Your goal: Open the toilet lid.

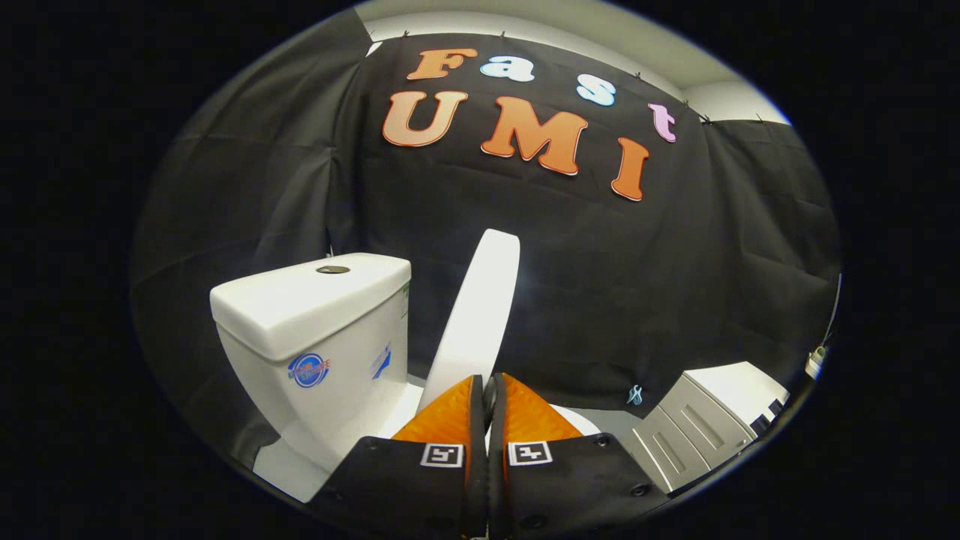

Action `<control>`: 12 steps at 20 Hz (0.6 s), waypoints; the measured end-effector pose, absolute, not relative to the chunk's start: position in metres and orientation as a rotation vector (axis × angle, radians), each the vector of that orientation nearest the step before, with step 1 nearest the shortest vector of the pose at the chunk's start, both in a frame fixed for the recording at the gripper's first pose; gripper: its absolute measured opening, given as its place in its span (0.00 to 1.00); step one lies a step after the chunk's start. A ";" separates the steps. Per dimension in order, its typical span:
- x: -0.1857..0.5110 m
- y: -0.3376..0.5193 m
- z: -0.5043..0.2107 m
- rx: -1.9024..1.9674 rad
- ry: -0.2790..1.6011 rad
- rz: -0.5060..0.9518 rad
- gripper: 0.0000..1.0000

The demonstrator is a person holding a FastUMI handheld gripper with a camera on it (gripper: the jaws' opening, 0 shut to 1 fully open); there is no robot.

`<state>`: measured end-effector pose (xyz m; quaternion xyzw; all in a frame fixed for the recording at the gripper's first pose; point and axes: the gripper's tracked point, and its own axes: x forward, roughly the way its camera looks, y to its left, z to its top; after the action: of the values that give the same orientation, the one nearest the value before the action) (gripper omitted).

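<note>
The toilet lid is raised steeply, its free edge up, beside the cistern. The fingers are brought almost together just below its lower part; whether the lid edge is pinched between them cannot be told

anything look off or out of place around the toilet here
Nothing stands out. The toilet lid stands raised, seen edge-on just beyond the gripper, whose jaws are closed together with nothing between them. The tank looks intact, its flush button in place. No spill or damage shows.
</note>
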<state>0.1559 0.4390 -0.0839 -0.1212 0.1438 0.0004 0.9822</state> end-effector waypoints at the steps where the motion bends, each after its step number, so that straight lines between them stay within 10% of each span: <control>1: 0.159 0.445 -0.084 -0.253 0.286 0.010 0.08; 12: 0.156 0.514 -0.087 -0.315 0.262 0.096 0.08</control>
<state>0.1555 0.5142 -0.0866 -0.1565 0.1300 0.0476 0.9779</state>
